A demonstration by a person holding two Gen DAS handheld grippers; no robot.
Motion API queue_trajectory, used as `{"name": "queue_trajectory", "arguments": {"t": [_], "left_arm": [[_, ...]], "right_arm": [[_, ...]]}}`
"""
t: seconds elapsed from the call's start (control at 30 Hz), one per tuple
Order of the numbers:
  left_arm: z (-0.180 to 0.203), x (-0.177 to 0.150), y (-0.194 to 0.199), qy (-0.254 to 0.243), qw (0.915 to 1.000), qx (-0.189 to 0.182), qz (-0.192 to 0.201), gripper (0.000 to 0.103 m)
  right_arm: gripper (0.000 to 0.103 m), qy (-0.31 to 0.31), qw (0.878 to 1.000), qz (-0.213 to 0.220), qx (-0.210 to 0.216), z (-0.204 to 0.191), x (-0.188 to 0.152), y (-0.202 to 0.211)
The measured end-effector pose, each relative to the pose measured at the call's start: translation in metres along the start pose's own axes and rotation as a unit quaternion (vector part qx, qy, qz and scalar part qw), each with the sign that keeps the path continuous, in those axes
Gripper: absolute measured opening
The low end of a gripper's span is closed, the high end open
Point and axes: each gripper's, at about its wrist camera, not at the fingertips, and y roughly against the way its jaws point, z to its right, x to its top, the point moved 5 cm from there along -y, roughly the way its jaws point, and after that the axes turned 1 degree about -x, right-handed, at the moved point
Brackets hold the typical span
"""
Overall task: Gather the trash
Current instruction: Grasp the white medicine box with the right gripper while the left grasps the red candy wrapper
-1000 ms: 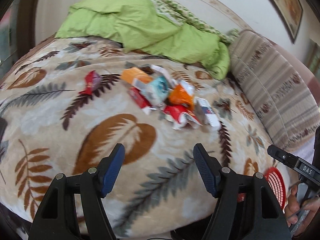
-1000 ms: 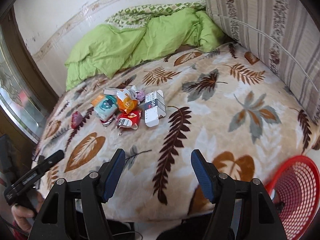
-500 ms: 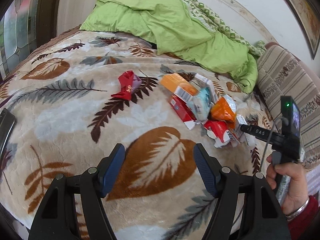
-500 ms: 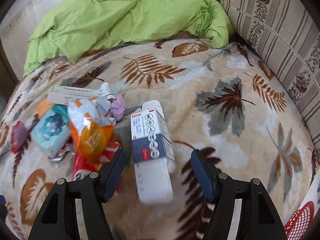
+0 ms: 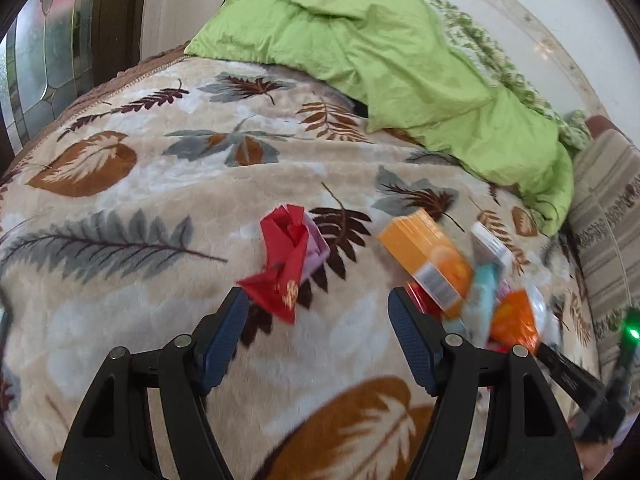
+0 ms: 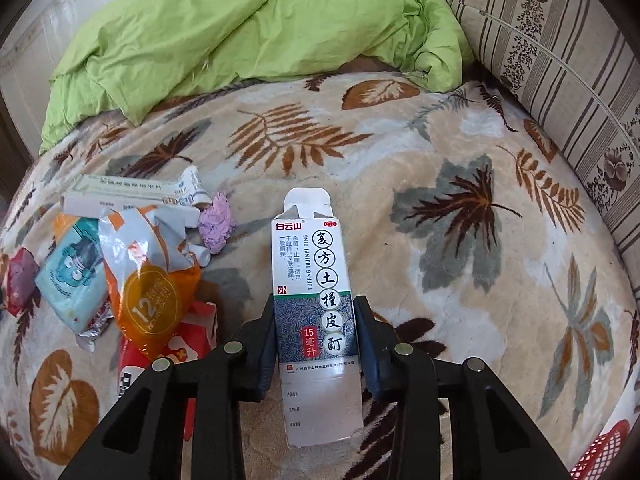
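Observation:
Trash lies on a leaf-patterned blanket [image 6: 460, 240]. My right gripper [image 6: 316, 308] has a white medicine box [image 6: 312, 264] with a blue-grey lower half between its jaws. The jaws are closing and the pads touch both long sides. Left of the box lie an orange pouch [image 6: 156, 292], a teal packet [image 6: 72, 280], a red packet [image 6: 188, 344], a purple paper wad [image 6: 218, 224] and a long white carton [image 6: 132, 192]. My left gripper [image 5: 318, 304] stands open just short of a crumpled red wrapper [image 5: 288, 264]. An orange box [image 5: 428, 260] lies to its right.
A green quilt [image 6: 240, 40] is heaped at the back of the bed. A striped cushion [image 6: 560, 60] lines the right side. A red mesh basket [image 6: 600, 452] shows at the lower right edge. A patterned glass door [image 5: 48, 60] stands at the far left.
The right gripper came down over the medicine box and its jaws closed in on the box's sides. The left gripper moved forward toward the red wrapper, jaws still wide.

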Motion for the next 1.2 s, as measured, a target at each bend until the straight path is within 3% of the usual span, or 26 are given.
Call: {"name": "queue_trajectory", "arguments": {"t": [0.17, 0.3, 0.43, 0.6, 0.87, 1.1, 1.2], "left_arm": [[-0.011, 0.011, -0.036, 0.002, 0.9994, 0.033, -0.005, 0.07], [-0.022, 0.012, -0.054, 0.006, 0.999, 0.042, -0.015, 0.046], [-0.026, 0.01, -0.051, 0.003, 0.9989, 0.047, -0.005, 0.035], [-0.018, -0.001, -0.034, -0.013, 0.9989, 0.044, 0.006, 0.034], [0.021, -0.026, 0.011, -0.056, 0.9978, 0.005, 0.035, 0.034], [0.048, -0.071, 0.049, -0.111, 0.9931, -0.02, 0.035, 0.034], [0.051, -0.093, 0.069, -0.124, 0.9912, -0.031, 0.035, 0.034]], "right_arm": [[0.038, -0.014, 1.0, 0.017, 0.013, 0.008, 0.005, 0.011], [0.038, -0.019, 0.999, 0.021, 0.018, 0.009, 0.007, 0.013], [0.038, -0.021, 0.999, 0.024, 0.022, 0.008, 0.007, 0.015], [0.038, -0.026, 0.998, 0.038, 0.033, 0.008, 0.006, 0.025], [0.038, -0.024, 0.995, 0.064, 0.072, -0.003, -0.008, 0.051], [0.038, 0.004, 0.99, 0.104, 0.099, -0.01, -0.039, 0.093], [0.038, 0.012, 0.989, 0.1, 0.111, -0.009, -0.06, 0.103]]}}
